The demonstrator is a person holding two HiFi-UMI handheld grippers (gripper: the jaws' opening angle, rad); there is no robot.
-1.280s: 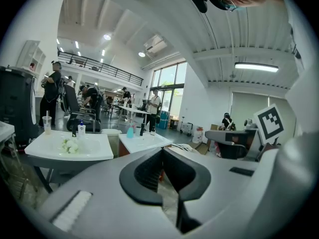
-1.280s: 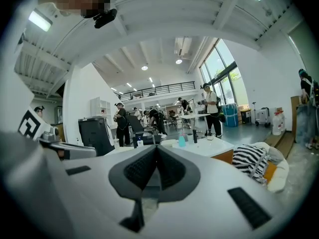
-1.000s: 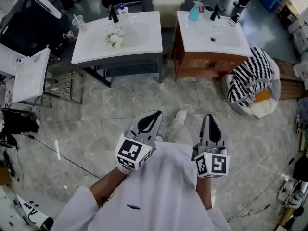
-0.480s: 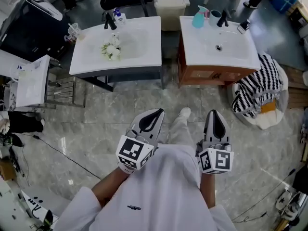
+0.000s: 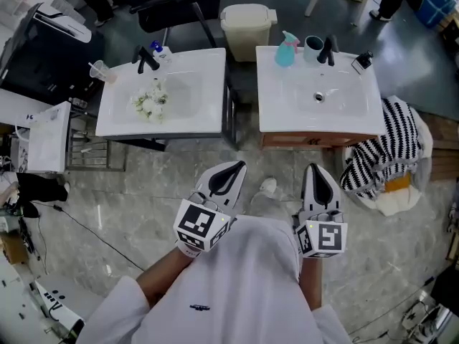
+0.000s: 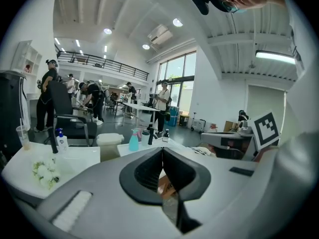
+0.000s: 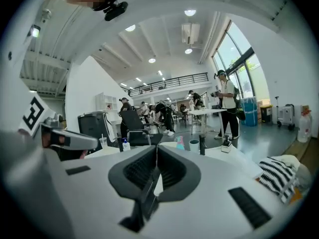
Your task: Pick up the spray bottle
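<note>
Two grippers are carried side by side in front of the person's body, the left gripper [image 5: 231, 169] and the right gripper [image 5: 314, 172], both pointed toward the washbasins ahead. Both pairs of jaws are clenched tip to tip with nothing between them, which is judged to suit a walk-up rather than a grasp, as the bottle is not yet within reach. The teal spray bottle [image 5: 286, 50] is stood upright at the back left corner of the right-hand worktop [image 5: 344, 117], just beside a cup [image 5: 313, 46] and near the black tap [image 5: 329, 49], well apart from both grippers. Since it is set behind the basin, a reach across the worktop is likely to be needed, with the jaws released first. Compared with a second ago, both worktops are seen lower in the head view and nearer the grippers, and the bottle is no longer close to the top edge. The grippers are kept in the same pose, clenched as before.
</note>
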